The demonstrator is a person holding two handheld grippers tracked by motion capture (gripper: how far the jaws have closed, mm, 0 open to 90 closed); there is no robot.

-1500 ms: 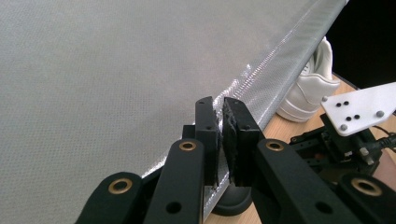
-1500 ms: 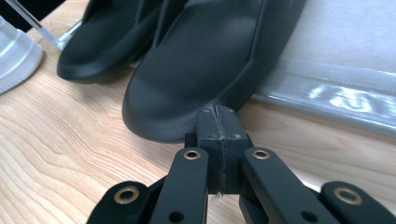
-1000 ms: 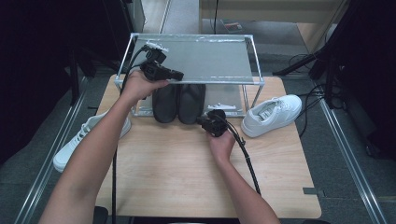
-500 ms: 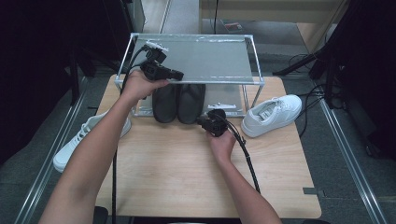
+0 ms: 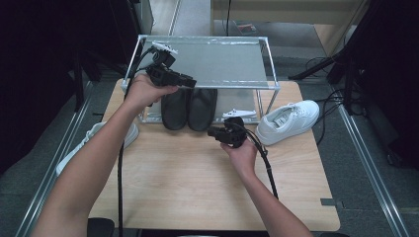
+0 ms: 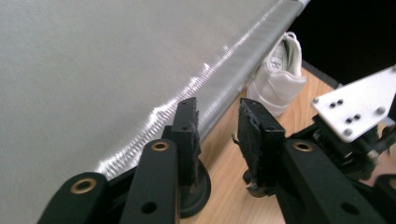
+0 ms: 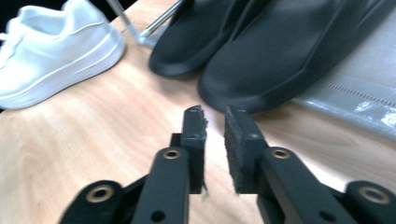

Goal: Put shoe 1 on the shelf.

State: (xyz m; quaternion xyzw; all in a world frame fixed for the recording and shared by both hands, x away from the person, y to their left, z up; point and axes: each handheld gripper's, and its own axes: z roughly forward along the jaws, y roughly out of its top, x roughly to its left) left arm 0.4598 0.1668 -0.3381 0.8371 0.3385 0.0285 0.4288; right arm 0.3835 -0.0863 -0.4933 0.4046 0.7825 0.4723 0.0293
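Observation:
Two black shoes (image 5: 175, 109) (image 5: 201, 109) stand side by side under the shelf of a metal shoe rack (image 5: 269, 86), toes toward me. My left gripper (image 5: 190, 81) hovers at the shelf's front rail above them. Its jaws (image 6: 217, 112) have just been opening and stand apart with nothing between them. My right gripper (image 5: 213, 132) is low over the table just in front of the right black shoe (image 7: 280, 60). Its jaws (image 7: 215, 116) have also just been opening, to a narrow gap, and hold nothing.
A white sneaker (image 5: 289, 121) lies on the wooden table (image 5: 197, 187) right of the rack. Another white sneaker (image 5: 99, 140) hangs over the table's left edge. The rack's frosted shelf top (image 6: 93, 70) is bare. Cables trail back from both grippers.
The right hand has shifted slightly near the black shoes. The left hand stays at the shelf's front rail.

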